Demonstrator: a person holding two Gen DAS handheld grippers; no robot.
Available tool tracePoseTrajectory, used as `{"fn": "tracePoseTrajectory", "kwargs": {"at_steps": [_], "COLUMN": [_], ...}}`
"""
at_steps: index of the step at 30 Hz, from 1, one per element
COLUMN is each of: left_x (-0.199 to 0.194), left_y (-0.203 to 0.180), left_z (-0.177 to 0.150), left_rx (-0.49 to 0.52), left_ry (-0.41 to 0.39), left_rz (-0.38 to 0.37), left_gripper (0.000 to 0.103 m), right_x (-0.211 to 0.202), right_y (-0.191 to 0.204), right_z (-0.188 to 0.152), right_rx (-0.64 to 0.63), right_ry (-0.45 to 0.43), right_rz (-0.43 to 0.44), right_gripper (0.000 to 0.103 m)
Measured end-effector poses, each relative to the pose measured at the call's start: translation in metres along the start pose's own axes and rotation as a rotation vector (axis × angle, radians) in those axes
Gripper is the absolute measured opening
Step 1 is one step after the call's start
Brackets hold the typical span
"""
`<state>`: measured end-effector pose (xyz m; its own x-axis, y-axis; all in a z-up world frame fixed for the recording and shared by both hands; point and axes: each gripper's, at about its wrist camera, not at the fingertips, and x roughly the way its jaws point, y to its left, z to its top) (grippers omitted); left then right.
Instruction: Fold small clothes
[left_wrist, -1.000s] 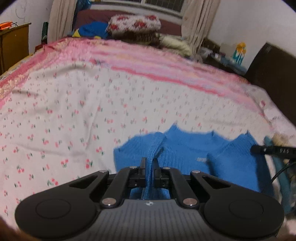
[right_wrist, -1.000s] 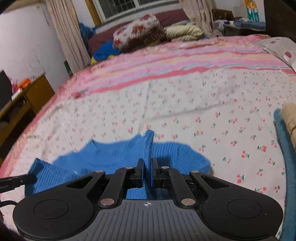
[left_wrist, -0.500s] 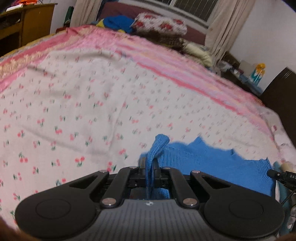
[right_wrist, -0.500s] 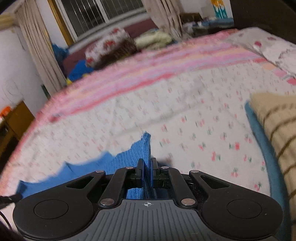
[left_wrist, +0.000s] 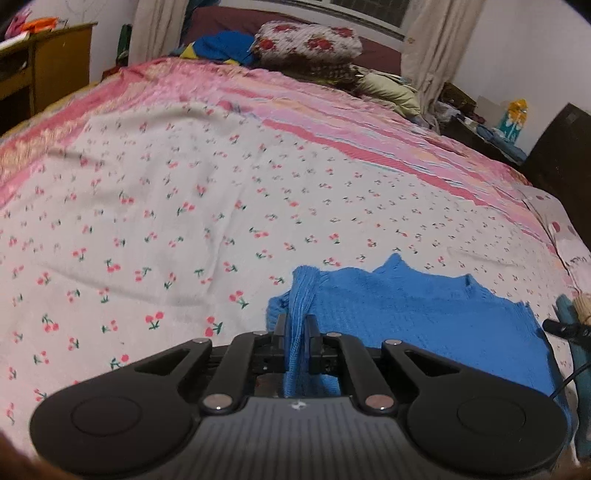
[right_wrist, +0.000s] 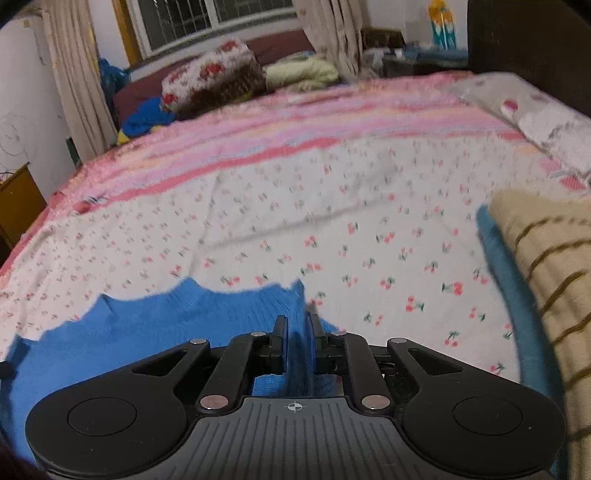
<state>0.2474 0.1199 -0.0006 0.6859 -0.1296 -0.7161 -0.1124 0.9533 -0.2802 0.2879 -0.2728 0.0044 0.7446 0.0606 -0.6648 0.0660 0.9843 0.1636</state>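
A small blue knit sweater (left_wrist: 413, 310) lies on the cherry-print bedsheet (left_wrist: 184, 229). My left gripper (left_wrist: 295, 325) is shut on a bunched edge of the sweater at its left side. In the right wrist view the sweater (right_wrist: 147, 332) spreads to the left and under my right gripper (right_wrist: 296, 325). The right jaws stand slightly apart with blue fabric between and below them.
A beige striped garment (right_wrist: 546, 266) on a teal one (right_wrist: 506, 280) lies at the right edge of the bed. Pillows and bundled clothes (left_wrist: 306, 40) sit at the far end. A wooden cabinet (left_wrist: 44, 62) stands at the left.
Both grippers moved the sweater's edge forward and down onto the sheet, and the sweater now lies flatter. The right jaws have parted a little. The left stays clamped.
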Motion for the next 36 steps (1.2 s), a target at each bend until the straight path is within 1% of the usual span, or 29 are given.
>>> {"fn": "tracePoseTrajectory", "kwargs": {"at_steps": [2, 5, 9, 12, 18, 23, 25, 27, 29, 33, 36], "left_x": [-0.004, -0.012, -0.021, -0.028, -0.054, -0.069, -0.072, -0.069, -0.060, -0.029, -0.012], "left_y": [-0.005, -0.014, -0.025, -0.031, -0.041, -0.048, -0.052, -0.058, -0.063, -0.076, -0.083], "left_z": [0.002, 0.004, 0.004, 0.003, 0.004, -0.002, -0.004, -0.007, -0.013, -0.034, -0.045], "left_rx": [0.012, 0.034, 0.068, 0.077, 0.084, 0.086, 0.089, 0.113, 0.130, 0.181, 0.216], "left_ry": [-0.006, -0.015, -0.022, -0.021, -0.021, -0.003, 0.011, 0.026, 0.040, 0.082, 0.106], "left_rz": [0.008, 0.014, 0.014, -0.005, -0.071, -0.125, -0.141, -0.146, -0.124, -0.041, -0.002], "left_gripper": [0.017, 0.021, 0.023, 0.023, 0.023, 0.027, 0.028, 0.033, 0.034, 0.034, 0.034], "right_x": [-0.011, -0.028, -0.043, -0.055, -0.095, -0.121, -0.128, -0.130, -0.120, -0.086, -0.058], "right_y": [0.006, 0.018, 0.031, 0.037, 0.033, 0.020, 0.011, 0.007, 0.011, 0.032, 0.047], "right_z": [0.002, 0.001, -0.007, -0.010, -0.003, -0.005, -0.004, -0.003, -0.007, -0.027, -0.045], "right_rx": [-0.017, -0.034, -0.028, -0.007, 0.009, 0.021, 0.057, 0.064, 0.028, -0.069, -0.114], "right_ry": [-0.020, -0.041, -0.044, -0.051, -0.119, -0.148, -0.160, -0.156, -0.123, -0.032, 0.030], "right_rz": [0.018, 0.071, 0.157, 0.208, 0.251, 0.239, 0.241, 0.252, 0.227, 0.184, 0.203], "right_gripper": [0.014, 0.014, 0.014, 0.014, 0.014, 0.015, 0.015, 0.015, 0.019, 0.020, 0.019]}}
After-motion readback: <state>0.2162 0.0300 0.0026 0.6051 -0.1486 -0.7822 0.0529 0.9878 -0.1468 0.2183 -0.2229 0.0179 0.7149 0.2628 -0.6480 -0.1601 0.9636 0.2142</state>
